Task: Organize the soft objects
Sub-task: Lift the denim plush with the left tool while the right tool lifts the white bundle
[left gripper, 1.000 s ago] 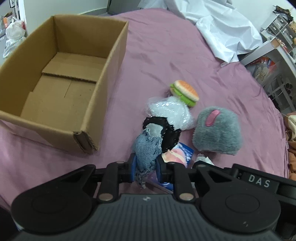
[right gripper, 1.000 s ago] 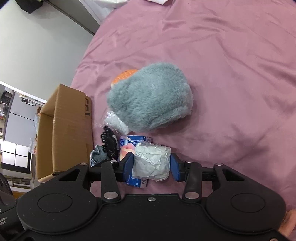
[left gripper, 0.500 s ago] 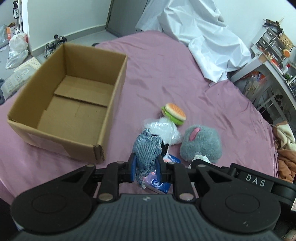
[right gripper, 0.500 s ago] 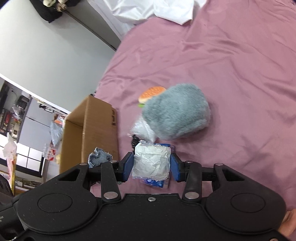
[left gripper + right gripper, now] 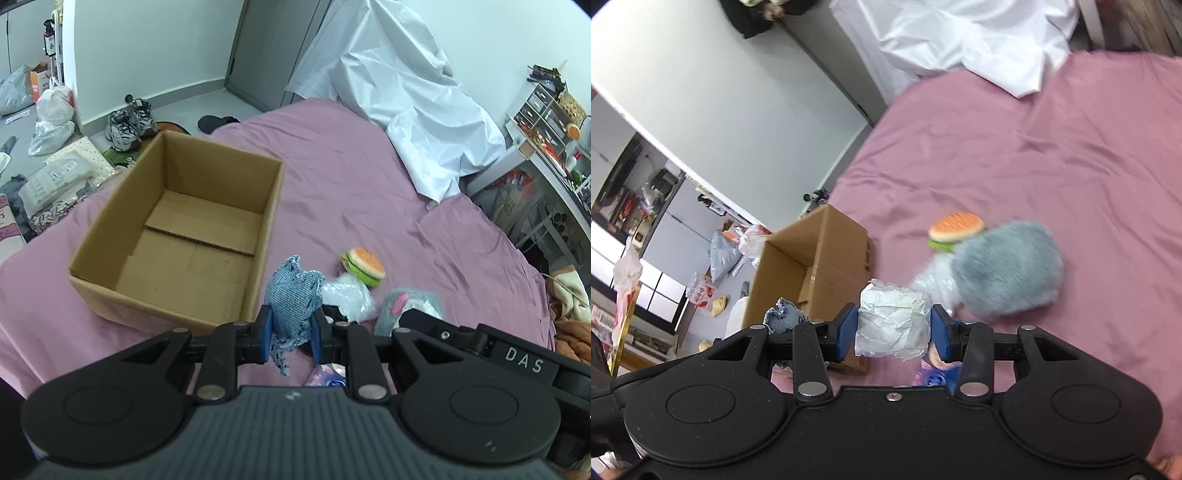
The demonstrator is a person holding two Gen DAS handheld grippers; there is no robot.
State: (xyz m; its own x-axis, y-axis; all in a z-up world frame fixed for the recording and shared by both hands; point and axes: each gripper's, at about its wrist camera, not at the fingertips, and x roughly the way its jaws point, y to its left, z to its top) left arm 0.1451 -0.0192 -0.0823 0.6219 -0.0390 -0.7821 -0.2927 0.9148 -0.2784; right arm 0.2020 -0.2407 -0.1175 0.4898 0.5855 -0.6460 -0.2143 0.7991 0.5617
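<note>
My left gripper [image 5: 290,334] is shut on a frayed blue denim scrap [image 5: 293,302], lifted above the purple bed, just right of an open cardboard box [image 5: 177,236]. In the right wrist view my right gripper [image 5: 893,332] is shut on a white wrapped packet [image 5: 893,325], also raised; the denim scrap [image 5: 785,317] and the box [image 5: 812,266] show to its left. On the bed lie a toy hamburger [image 5: 364,260], a clear plastic bag [image 5: 347,295], a grey furry plush [image 5: 1008,271] and a blue packet [image 5: 932,373] partly hidden behind the grippers.
A white sheet [image 5: 399,103] is heaped at the bed's far end. Shoes [image 5: 131,123], bags and packages litter the floor to the left. Shelving [image 5: 546,122] with clutter stands along the right side of the bed.
Both grippers have risen from the bed with their loads, so the pile of soft things now looks smaller and lower. The views tilted up, showing more of the room and box.
</note>
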